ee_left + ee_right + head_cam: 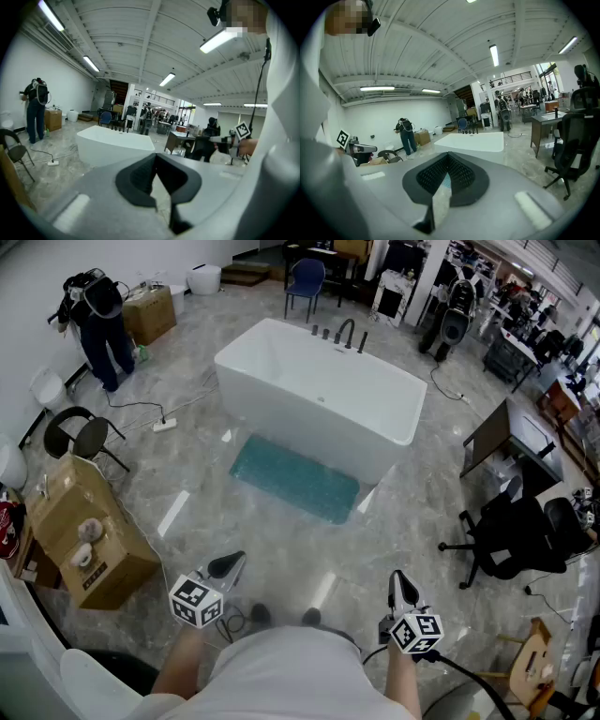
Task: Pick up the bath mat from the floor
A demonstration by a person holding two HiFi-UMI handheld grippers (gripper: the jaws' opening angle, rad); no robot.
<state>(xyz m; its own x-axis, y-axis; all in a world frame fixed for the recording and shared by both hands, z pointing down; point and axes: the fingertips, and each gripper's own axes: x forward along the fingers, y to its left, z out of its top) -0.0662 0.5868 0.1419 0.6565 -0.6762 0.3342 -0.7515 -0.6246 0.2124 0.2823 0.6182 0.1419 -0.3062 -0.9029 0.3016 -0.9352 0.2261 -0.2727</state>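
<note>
The teal bath mat lies flat on the grey floor, along the near side of a white bathtub. Both grippers hang near the picture's bottom, well short of the mat. My left gripper is shut and empty, its tips pointing toward the mat's left end. My right gripper is also shut and empty. In the left gripper view the jaws meet at their tips, with the bathtub ahead. In the right gripper view the closed jaws frame a sliver of the mat.
A cardboard box and a black folding chair stand at the left. A black office chair and a desk are at the right. A person stands at the back left. A power strip lies on the floor.
</note>
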